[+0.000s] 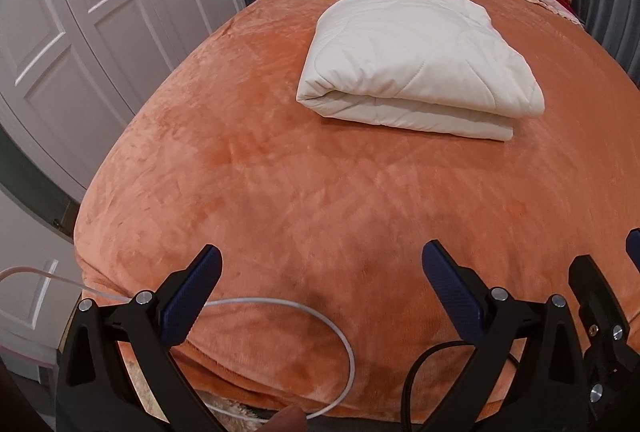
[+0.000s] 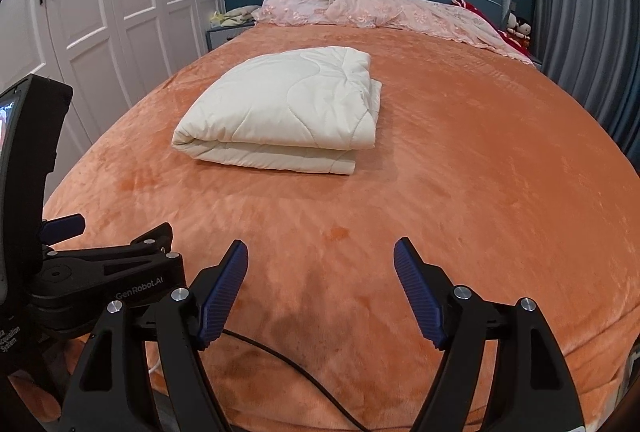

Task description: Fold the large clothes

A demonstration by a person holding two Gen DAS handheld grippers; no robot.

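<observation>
On the bed's orange blanket [image 2: 460, 191] the cream quilt [image 2: 280, 111] lay folded in a thick stack, well apart from both tongs. Left tongs [image 1: 322, 260] and right tongs [image 2: 320, 256] stood wide and empty near the bed's foot. Judged done; any tidy-up would have meant squaring the loose right-hand layers without dragging the stack.

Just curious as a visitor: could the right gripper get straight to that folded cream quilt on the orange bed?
Probably yes. The right gripper is open and empty, and only bare orange plush bedspread lies between it and the folded cream quilt. It would have to reach forward some way.
</observation>
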